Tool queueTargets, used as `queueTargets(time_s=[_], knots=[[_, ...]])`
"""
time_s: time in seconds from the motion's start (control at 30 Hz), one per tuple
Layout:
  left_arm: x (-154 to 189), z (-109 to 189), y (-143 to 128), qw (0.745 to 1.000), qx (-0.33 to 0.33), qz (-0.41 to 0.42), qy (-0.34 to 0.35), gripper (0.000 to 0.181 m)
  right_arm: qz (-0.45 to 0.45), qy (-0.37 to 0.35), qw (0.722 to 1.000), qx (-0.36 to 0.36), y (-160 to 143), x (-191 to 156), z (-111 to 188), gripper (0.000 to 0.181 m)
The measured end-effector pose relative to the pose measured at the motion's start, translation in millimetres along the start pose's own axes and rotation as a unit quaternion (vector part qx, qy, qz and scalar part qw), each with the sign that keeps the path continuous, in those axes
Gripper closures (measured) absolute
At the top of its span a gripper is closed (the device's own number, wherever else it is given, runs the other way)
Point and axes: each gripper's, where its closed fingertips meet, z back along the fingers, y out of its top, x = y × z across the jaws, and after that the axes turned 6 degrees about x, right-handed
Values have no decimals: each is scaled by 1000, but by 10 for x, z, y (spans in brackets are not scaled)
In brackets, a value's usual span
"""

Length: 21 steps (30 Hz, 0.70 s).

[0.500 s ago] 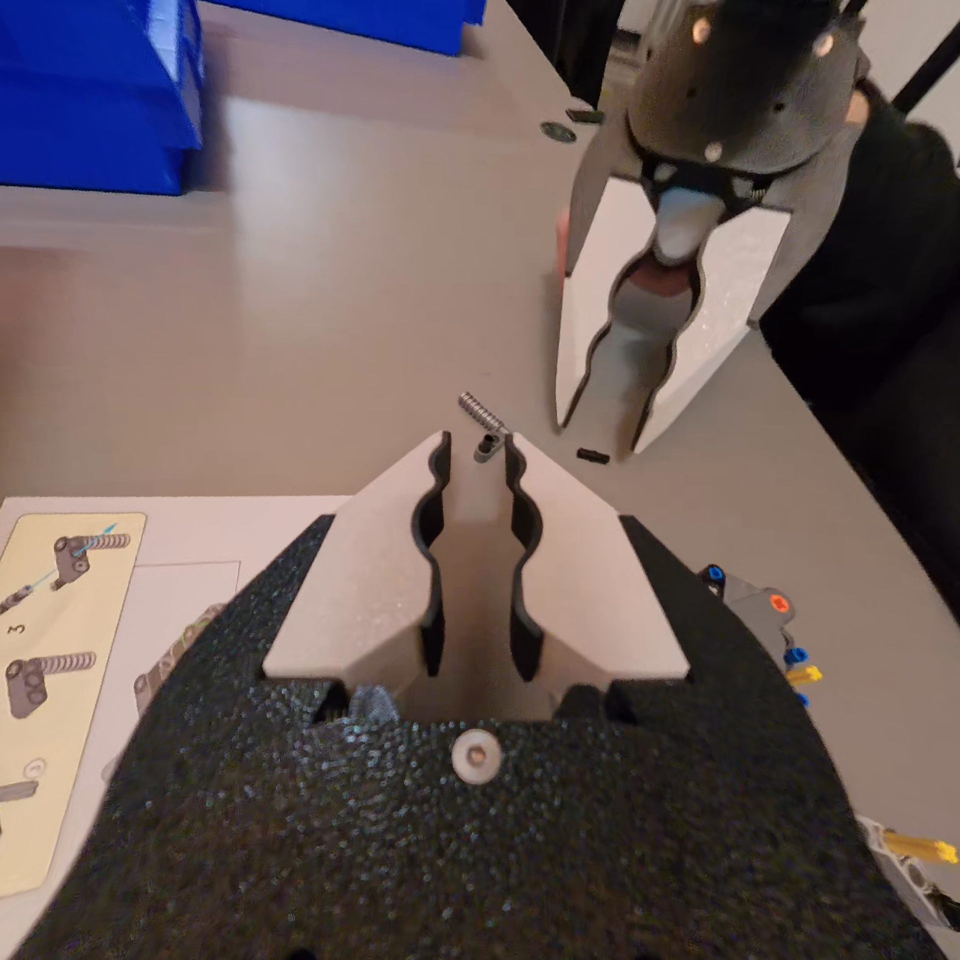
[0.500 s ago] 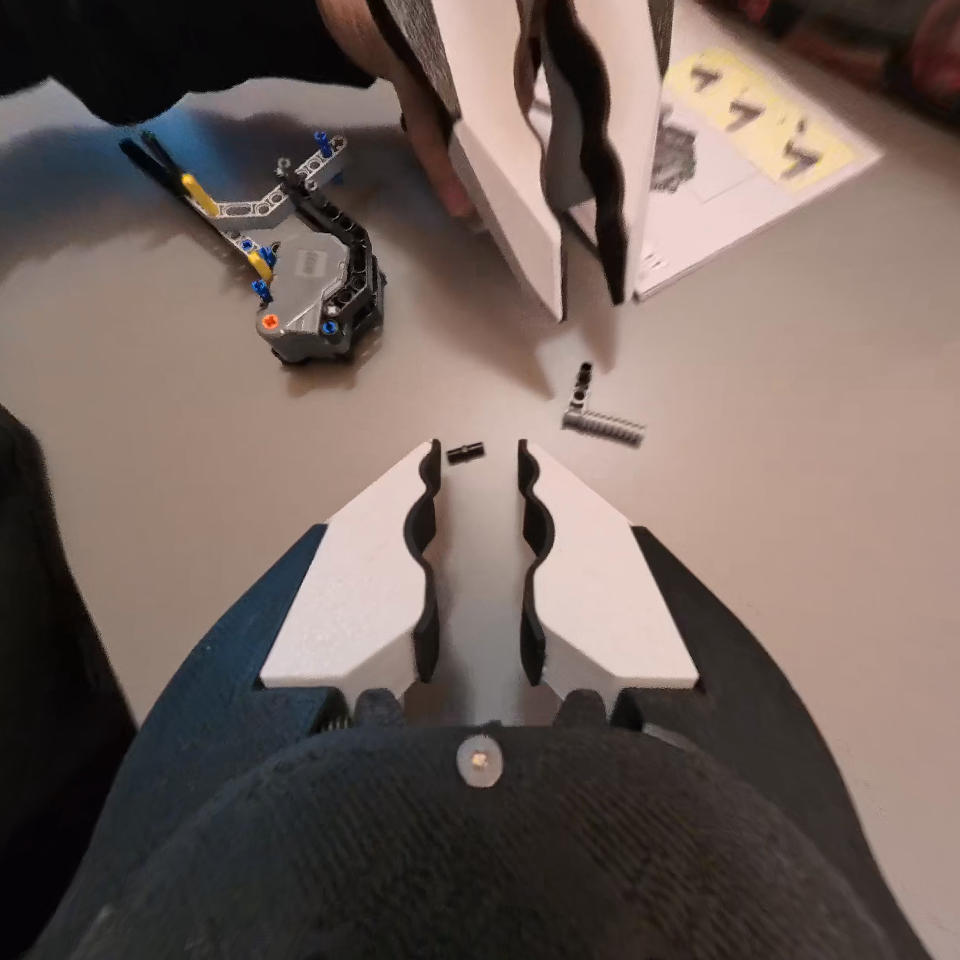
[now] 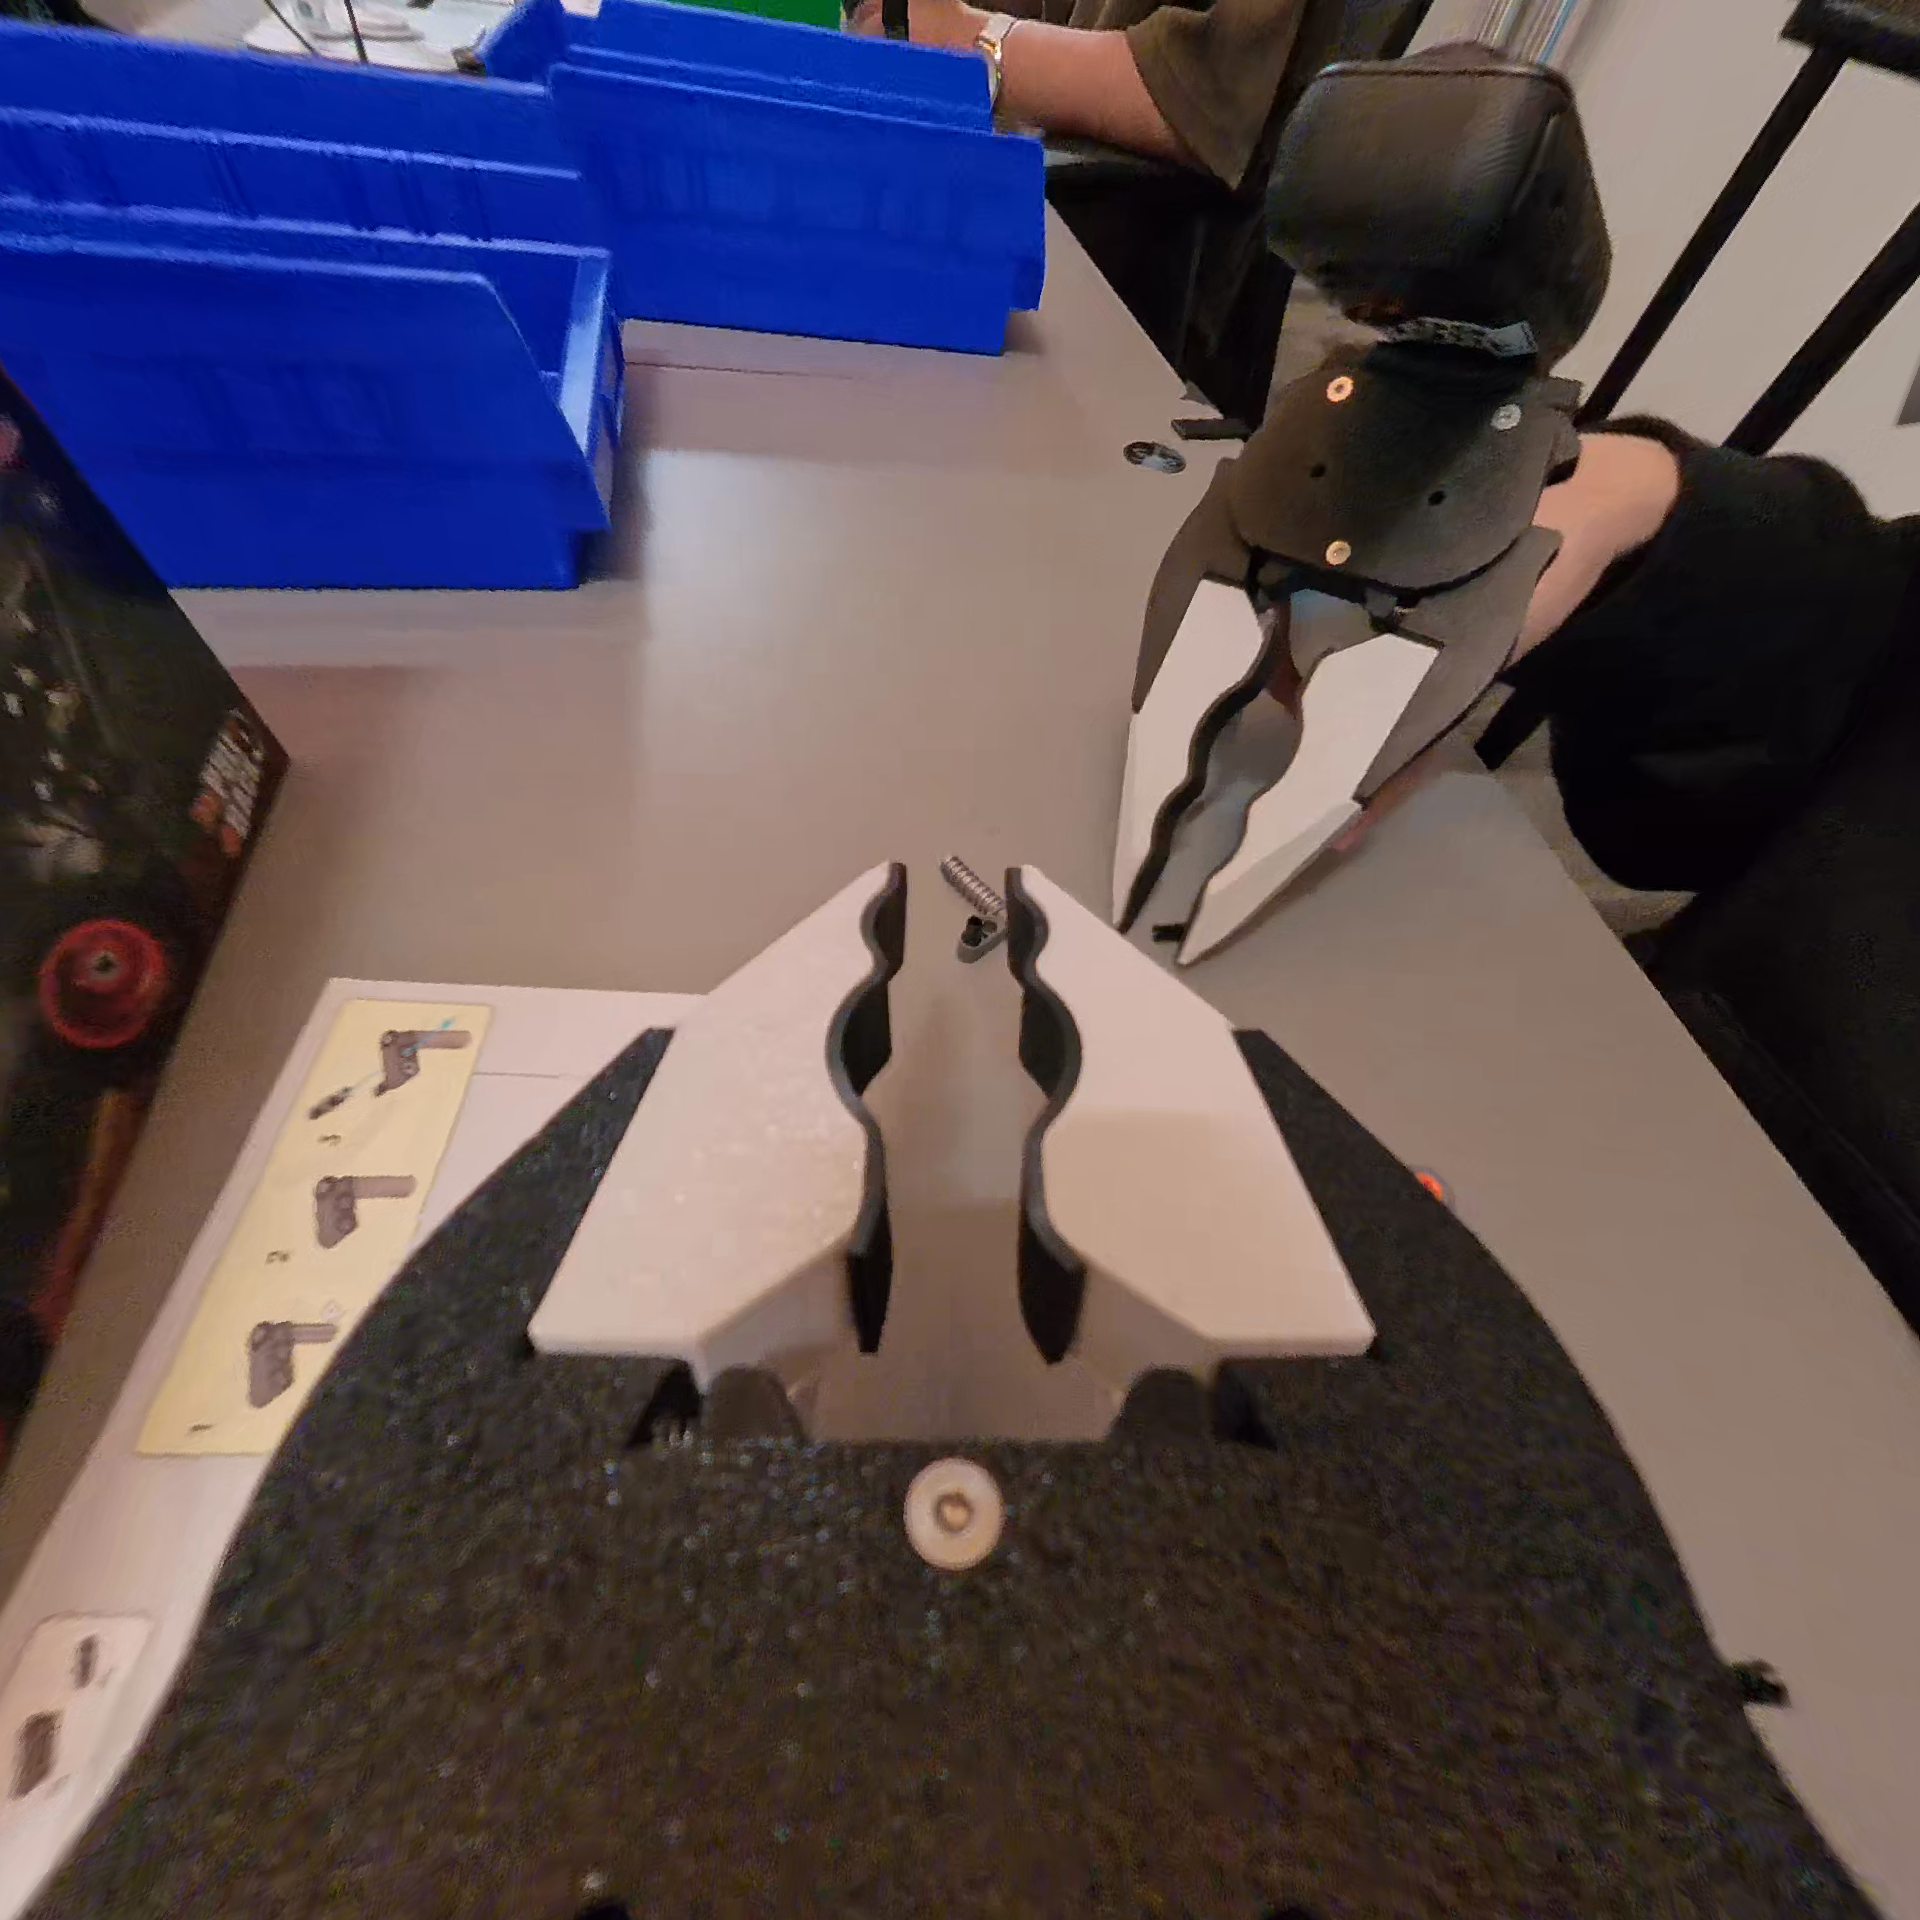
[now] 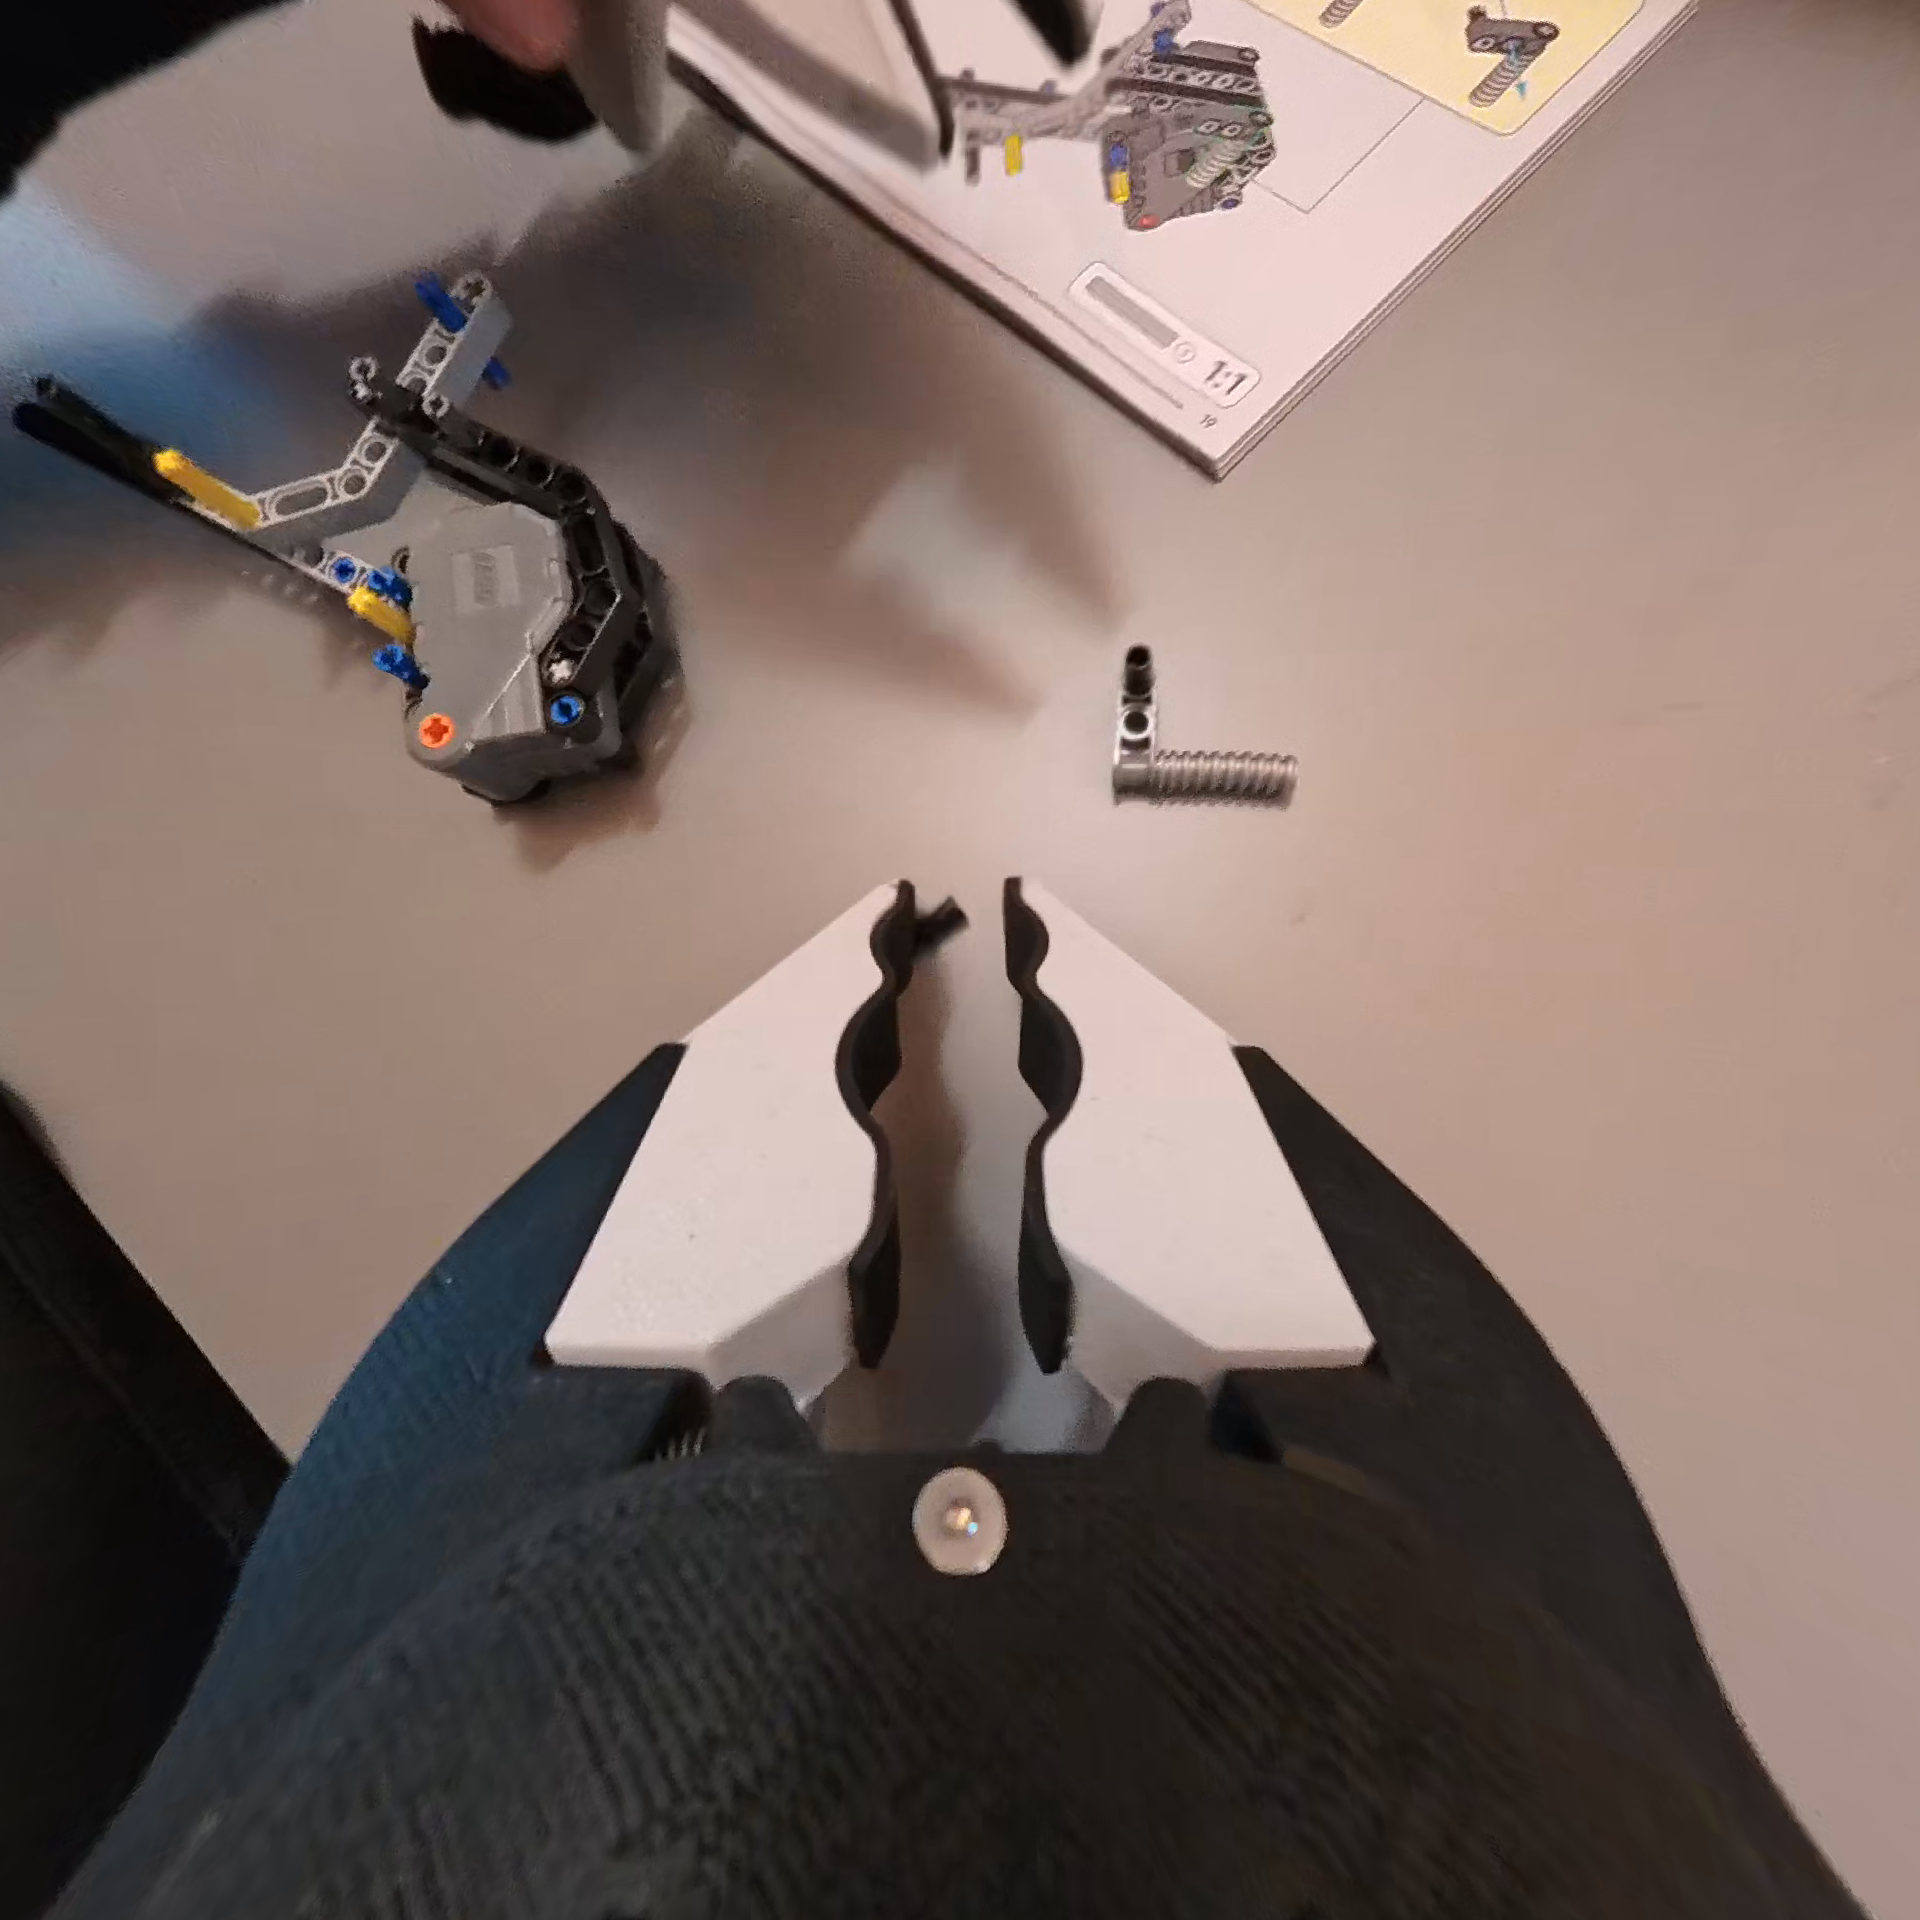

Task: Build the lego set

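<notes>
Lego pieces lie scattered on the grey worktop, and the set looks only partly built: a grey-and-black sub-assembly with blue and yellow pins sits off to one side, while a small grey connector with a ribbed worm piece lies apart from it, seemingly waiting to be joined on. The left claw hangs over that small piece with its jaws slightly apart and nothing between them. The right claw is likewise narrowly parted, with a tiny black pin at its tips, touching the inner face of one finger; I would say it is about to pinch it, not yet gripping. Much remains, judging by the open instruction booklet. The right wrist view alone shows the sub-assembly whole and the booklet's picture of the larger model. The left wrist view alone shows the blue storage bins, a dark product box at the edge, the booklet's yellow step panel, and the right claw from outside, tips down at the worktop.
</notes>
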Motion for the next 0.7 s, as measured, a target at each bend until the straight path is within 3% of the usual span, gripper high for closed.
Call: queueTargets(time_s=[0.2, 0.5, 0.6, 0.7], knots=[[96, 154, 127, 998, -8, -58, 12, 165, 23, -7, 1000, 1, -46, -113, 145, 140], [265, 171, 194, 996, 1, -84, 3, 165, 50, -66, 996, -20, -146, 23, 141, 161], [313, 163, 103, 995, -21, -95, -6, 165, 89, -90, 992, -11, -98, 139, 142, 142], [294, 166, -5, 994, -45, -100, -4, 165, 155, -51, 987, 0, -17, 124, 119, 149]])
